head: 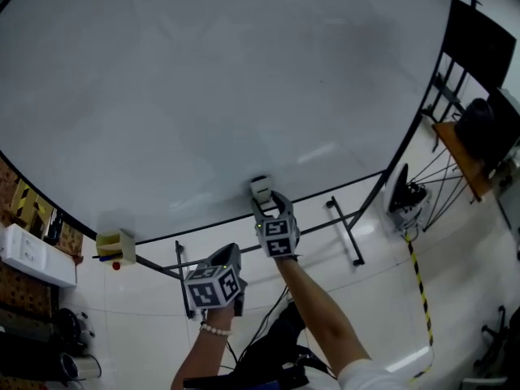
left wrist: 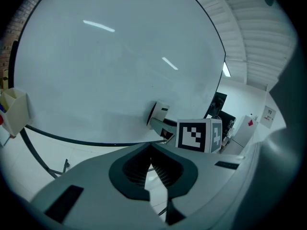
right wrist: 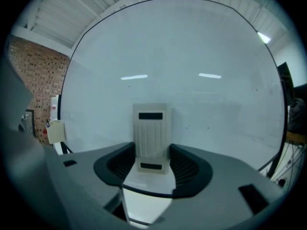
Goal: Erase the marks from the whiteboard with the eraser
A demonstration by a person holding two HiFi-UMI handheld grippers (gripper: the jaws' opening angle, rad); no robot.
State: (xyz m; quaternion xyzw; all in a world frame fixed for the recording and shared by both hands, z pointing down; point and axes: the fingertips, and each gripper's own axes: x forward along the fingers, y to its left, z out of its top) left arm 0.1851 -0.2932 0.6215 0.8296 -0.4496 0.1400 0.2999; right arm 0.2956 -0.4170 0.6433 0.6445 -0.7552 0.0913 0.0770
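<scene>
So that it meets the whiteboard (head: pixel 203 96) flat, the right tool (right wrist: pixel 152 161) clenches the eraser (right wrist: pixel 152 131) upright near the lower edge; the left tool (left wrist: pixel 151 163) hangs back, clenched on nothing.

No legible text, brand or number appears in any view. The marker cubes (head: pixel 214 287) (head: pixel 278 238) carry black-and-white square patterns, not characters. The eraser (right wrist: pixel 151 133) bears two dark labels with no readable print. The wall sign (left wrist: pixel 268 113) is too small to read.

The eraser (right wrist: pixel 151 137) is ribbed beige, the whiteboard (right wrist: pixel 192 47) white.
</scene>
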